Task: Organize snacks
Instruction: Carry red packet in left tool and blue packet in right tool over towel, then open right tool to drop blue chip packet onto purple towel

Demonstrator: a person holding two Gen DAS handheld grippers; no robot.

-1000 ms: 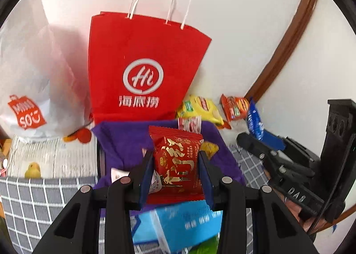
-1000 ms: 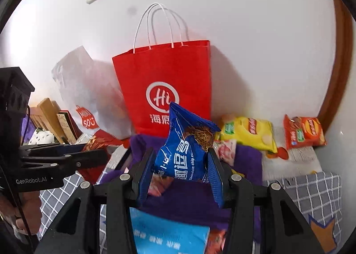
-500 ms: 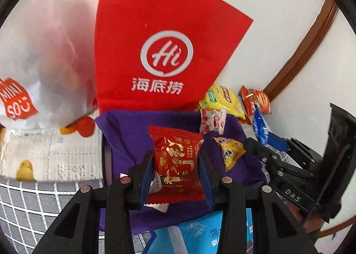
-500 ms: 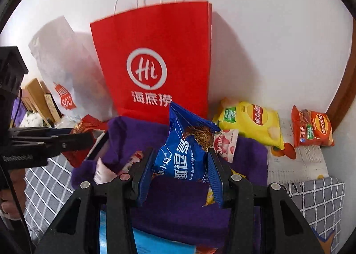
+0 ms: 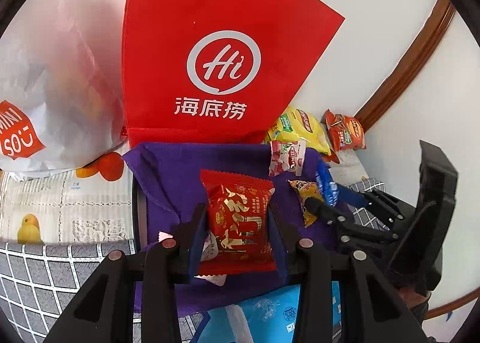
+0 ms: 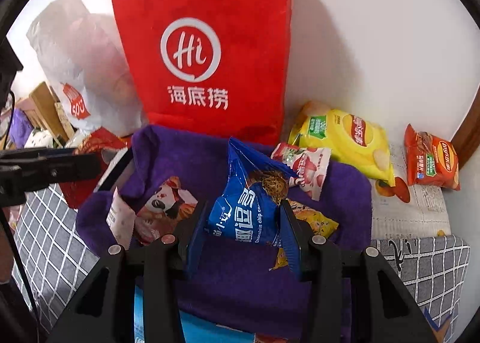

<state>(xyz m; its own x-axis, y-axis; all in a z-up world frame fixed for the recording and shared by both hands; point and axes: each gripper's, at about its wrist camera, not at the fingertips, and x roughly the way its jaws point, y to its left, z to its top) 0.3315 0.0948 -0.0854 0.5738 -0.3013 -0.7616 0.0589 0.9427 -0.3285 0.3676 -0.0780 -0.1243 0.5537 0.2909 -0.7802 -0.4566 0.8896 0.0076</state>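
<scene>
My left gripper (image 5: 237, 223) is shut on a red snack packet (image 5: 240, 217) with gold print, held over a purple cloth-lined basket (image 5: 180, 169). My right gripper (image 6: 243, 223) is shut on a blue chocolate-chip cookie packet (image 6: 246, 211), held over the same basket (image 6: 186, 157). In the basket lie a strawberry packet (image 6: 306, 166), a yellow packet (image 6: 318, 220) and a panda-print packet (image 6: 162, 208). The right gripper shows at the right of the left wrist view (image 5: 327, 193); the left gripper shows at the left of the right wrist view (image 6: 87, 163).
A red paper bag (image 6: 210, 52) stands behind the basket against the white wall. A white plastic bag (image 6: 75, 73) is to its left. A yellow chip bag (image 6: 345, 139) and an orange chip bag (image 6: 432, 160) lie at the right. A blue pack (image 5: 270, 313) lies in front.
Both grippers have moved forward and lower toward the basket and the red bag, each still holding its packet.
</scene>
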